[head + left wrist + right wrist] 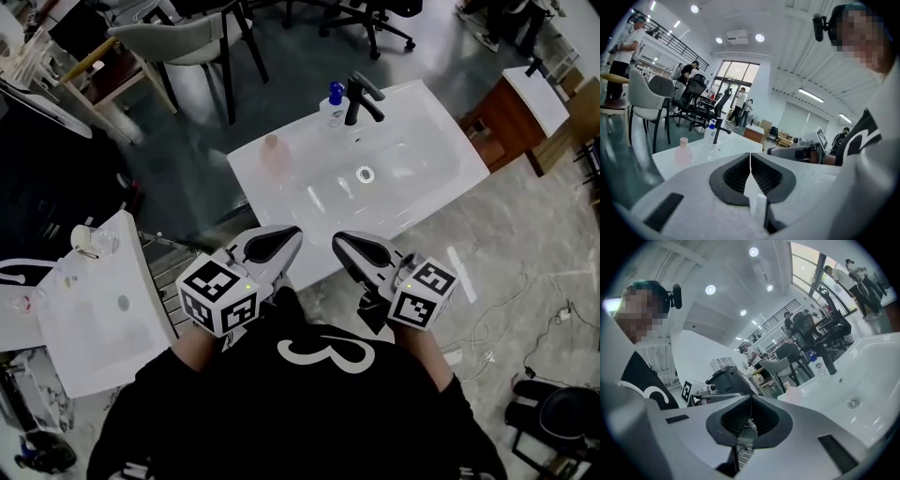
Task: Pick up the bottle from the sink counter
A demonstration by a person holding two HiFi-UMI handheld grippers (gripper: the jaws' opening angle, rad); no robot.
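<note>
A small pale pink bottle (272,153) stands upright near the back left corner of the white sink counter (427,112). It also shows in the left gripper view as the pink bottle (684,150) and in the right gripper view, small, as the pink bottle (793,391). My left gripper (291,233) is held close to my body at the counter's front edge, well short of the bottle, its jaws shut with nothing between them (750,154). Beside it, my right gripper (339,239) is also shut and empty (751,398).
A black faucet (361,97) and a blue-capped soap dispenser (335,103) stand at the counter's back edge, with the drain (365,173) in the basin. A second white sink (103,300) lies on the left. Chairs (187,42) stand behind, and a wooden cabinet (511,117) is at the right.
</note>
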